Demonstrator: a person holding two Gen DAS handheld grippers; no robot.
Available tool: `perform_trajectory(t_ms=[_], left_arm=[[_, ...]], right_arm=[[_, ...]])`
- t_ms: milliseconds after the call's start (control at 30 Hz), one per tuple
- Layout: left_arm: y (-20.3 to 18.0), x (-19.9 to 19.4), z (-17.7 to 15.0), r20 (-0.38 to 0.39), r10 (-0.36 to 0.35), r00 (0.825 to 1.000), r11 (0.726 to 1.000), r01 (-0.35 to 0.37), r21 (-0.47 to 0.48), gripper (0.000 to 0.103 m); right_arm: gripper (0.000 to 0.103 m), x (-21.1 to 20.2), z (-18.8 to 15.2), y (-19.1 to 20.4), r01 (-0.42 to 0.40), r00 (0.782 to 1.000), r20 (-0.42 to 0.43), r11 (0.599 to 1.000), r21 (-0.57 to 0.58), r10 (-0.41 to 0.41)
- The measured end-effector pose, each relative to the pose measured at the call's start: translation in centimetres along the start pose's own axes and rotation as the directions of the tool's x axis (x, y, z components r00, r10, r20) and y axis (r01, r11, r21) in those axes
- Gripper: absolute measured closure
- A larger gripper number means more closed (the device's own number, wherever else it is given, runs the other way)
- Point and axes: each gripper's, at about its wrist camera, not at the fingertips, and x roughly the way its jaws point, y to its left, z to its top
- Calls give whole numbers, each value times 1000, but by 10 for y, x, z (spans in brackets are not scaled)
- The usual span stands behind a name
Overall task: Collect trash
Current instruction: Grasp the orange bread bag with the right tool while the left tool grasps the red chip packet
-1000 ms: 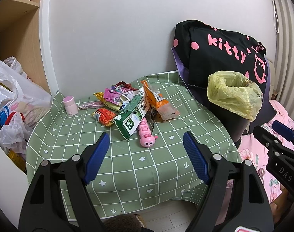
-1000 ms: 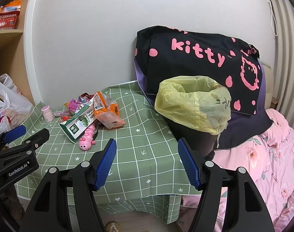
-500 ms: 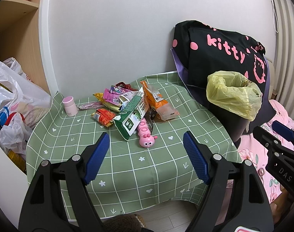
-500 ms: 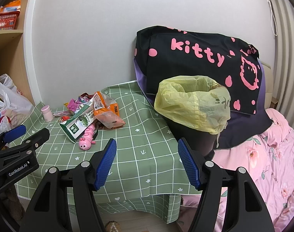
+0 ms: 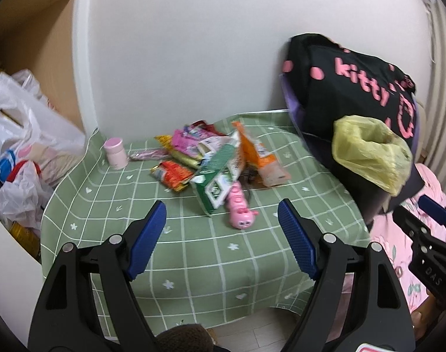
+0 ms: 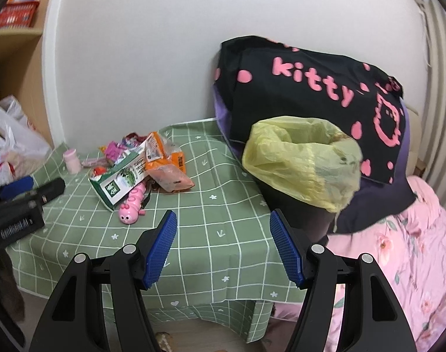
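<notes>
**Trash heaped on the tabletop, both claws wide and empty**

The trash pile lies toward the back of the tabletop, near the wall: crinkled foil and plastic wrappers, an orange packet, and a green-and-white carton lying tilted across the heap. A pink caterpillar toy lies against the carton's front end. A small pink jar stands upright, apart to the left.

Right of the tabletop stands a dark bin lined with a thin yellow bag; its mouth is open, but what is inside cannot be made out. Behind it leans a black cushion with pink lettering.

The tabletop wears a green checked cloth that hangs over the edge. White plastic bags bulge at the left, cut off by the frame.

The left claw and right claw hover before the tabletop, jaws wide, holding nothing.
</notes>
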Motion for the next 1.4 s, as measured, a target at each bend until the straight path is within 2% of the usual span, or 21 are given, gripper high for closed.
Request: perform_trajectory(t_ms=[100, 300, 500, 667, 767, 833, 867, 933, 1000, 1133, 1267, 1400], left_arm=[[23, 14, 3, -8, 25, 1000, 999, -26, -26, 28], [62, 46, 11, -25, 29, 999, 996, -30, -80, 28], [81, 76, 19, -74, 29, 997, 996, -35, -83, 28], [94, 95, 29, -76, 8, 997, 997, -15, -81, 28], [98, 105, 35, -77, -34, 996, 996, 28, -81, 26], [98, 111, 38, -74, -61, 995, 996, 55, -77, 24], [96, 115, 39, -82, -79, 993, 995, 74, -67, 24], [91, 125, 41, -112, -112, 987, 993, 107, -52, 24], [85, 135, 43, -143, -155, 978, 988, 150, -40, 24], [84, 151, 46, -174, -199, 965, 980, 192, -57, 24], [111, 169, 49, -216, -173, 961, 980, 146, -136, 24], [136, 195, 54, -257, -157, 953, 965, 93, -245, 24]], right_arm=[[41, 16, 5, 9, -35, 999, -17, 999, -15, 35], [41, 68, 27, 30, -128, 991, -49, 988, -85, 124], [41, 124, 52, 48, -249, 967, -92, 962, -113, 239], [42, 178, 73, 82, -286, 956, -122, 938, -195, 266], [49, 207, 74, 96, -310, 947, -158, 926, -215, 280], [61, 232, 73, 102, -323, 938, -205, 920, -223, 280], [63, 242, 72, 102, -338, 929, -230, 917, -213, 290], [78, 248, 74, 96, -373, 913, -244, 911, -173, 328], [83, 246, 77, 86, -368, 912, -249, 919, -142, 326], [87, 231, 81, 64, -357, 916, -231, 930, -92, 329], [87, 211, 80, 44, -348, 920, -213, 936, -57, 329], [87, 199, 76, 32, -310, 934, -196, 950, -23, 300]])
